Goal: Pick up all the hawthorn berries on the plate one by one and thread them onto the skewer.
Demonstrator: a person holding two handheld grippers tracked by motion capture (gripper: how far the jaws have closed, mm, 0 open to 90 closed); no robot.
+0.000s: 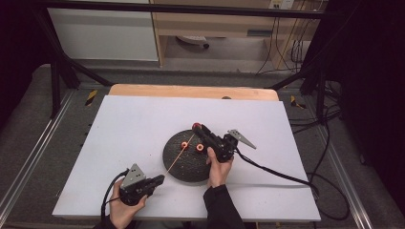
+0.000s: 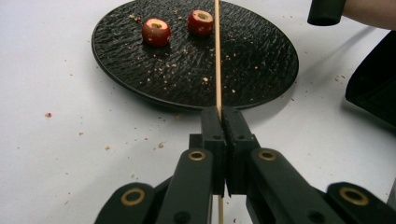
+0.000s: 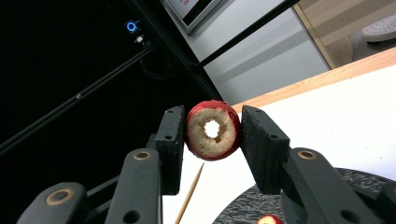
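White table cover (image 1: 133, 129) (crumb-strewn), wooden edge (image 1: 191, 91), cables on floor (image 1: 329, 157).

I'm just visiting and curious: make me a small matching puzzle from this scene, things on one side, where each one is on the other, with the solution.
Things:
1. wooden skewer
2. cored red fruit
3. two fruits
4. black plate

Places:
A. lying on the plate
B. pinched in the left gripper
C. resting on the white table
D. clamped in the right gripper, lifted

Pairs: 1-B, 2-D, 3-A, 4-C
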